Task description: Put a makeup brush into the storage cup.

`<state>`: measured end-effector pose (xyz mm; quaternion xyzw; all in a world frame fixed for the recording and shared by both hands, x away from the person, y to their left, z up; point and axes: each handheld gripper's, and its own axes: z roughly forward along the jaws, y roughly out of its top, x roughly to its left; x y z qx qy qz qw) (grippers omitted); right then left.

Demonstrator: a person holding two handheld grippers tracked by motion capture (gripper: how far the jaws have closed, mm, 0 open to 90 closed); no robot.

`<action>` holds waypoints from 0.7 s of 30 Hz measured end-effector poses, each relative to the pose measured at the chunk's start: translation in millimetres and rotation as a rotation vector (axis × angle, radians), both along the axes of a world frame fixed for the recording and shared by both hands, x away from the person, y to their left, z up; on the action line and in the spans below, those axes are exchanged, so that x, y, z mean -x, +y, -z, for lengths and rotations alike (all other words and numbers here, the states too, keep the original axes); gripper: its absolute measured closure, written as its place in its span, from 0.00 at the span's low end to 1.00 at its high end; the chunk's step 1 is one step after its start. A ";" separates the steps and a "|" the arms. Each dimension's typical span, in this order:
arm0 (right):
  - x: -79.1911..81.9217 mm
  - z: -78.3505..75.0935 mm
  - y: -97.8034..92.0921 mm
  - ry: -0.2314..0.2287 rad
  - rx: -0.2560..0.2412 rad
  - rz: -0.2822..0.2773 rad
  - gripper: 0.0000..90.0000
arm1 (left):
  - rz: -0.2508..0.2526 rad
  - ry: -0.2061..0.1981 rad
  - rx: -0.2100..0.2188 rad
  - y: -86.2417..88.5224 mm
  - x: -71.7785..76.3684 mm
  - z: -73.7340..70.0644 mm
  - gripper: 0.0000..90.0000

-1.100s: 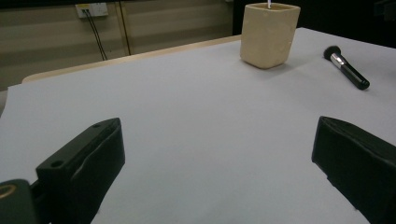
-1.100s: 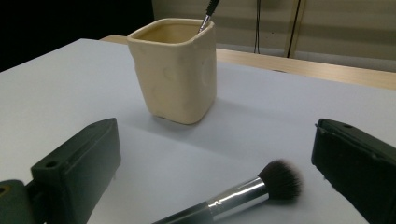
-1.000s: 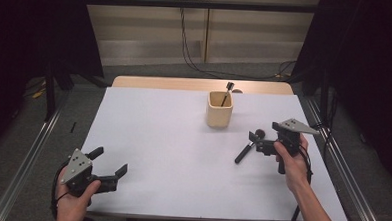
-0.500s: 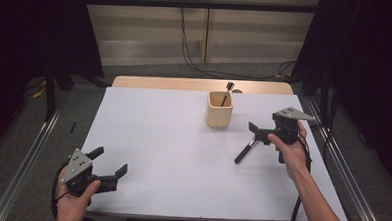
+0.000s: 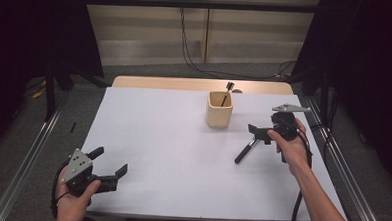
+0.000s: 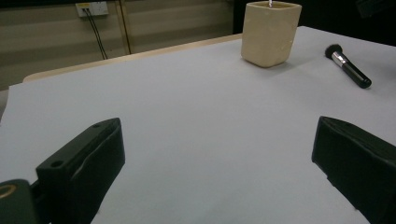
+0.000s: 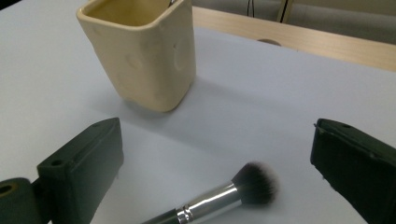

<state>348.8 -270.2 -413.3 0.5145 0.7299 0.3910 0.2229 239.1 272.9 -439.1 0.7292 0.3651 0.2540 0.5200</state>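
The table (image 5: 172,154), covered in white, carries a cream cup (image 5: 219,109) toward its far side, right of centre; a thin dark-tipped tool already stands inside it. The makeup brush (image 5: 246,148) lies flat on the surface, near the cup and on its right-front side, bristles toward the right gripper (image 5: 259,133) and handle pointing toward the person.

Step in hand, as judged: grasp the brush for transfer to the cup. The right gripper stands wide open and holds nothing. In the right gripper view, the brush head (image 7: 254,183) lies between the two jaws, nearer the bottom edge, with the cup (image 7: 142,51) beyond it.

Procedure:
1. Lower the jaws until they straddle the metal ferrule (image 7: 205,205) rather than the soft bristles (bristles compress and slip).
2. Close squarely across the shaft so the brush does not roll.
3. Lift clear before tilting it handle-down over the cup, avoiding the tool already inside.

Whether the jaws touch the table yet cannot be told from the high view.

The left gripper (image 5: 109,171) rests at the near left corner, fully open and empty, well apart from the work.

Change against the earlier frames: the right gripper has moved forward and left along the brush toward its bristle end, closing on the cup. The brush, the cup and the left gripper have not shifted.
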 end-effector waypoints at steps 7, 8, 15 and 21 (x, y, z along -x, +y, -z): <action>-7.7 1.9 -2.1 0.213 0.045 0.022 0.06 | 0.003 -0.002 -0.004 -0.7 0.2 -0.3 0.03; -8.3 2.6 -2.2 0.228 0.052 0.026 0.06 | 0.003 -0.002 -0.005 -0.6 0.2 -0.3 0.03; -14.3 6.3 -2.8 0.345 0.069 0.040 0.06 | 0.004 -0.002 -0.005 -0.4 0.1 0.0 0.03; -19.2 8.7 3.6 0.423 0.088 0.021 0.05 | 0.004 -0.003 -0.007 -0.7 0.1 -0.2 0.03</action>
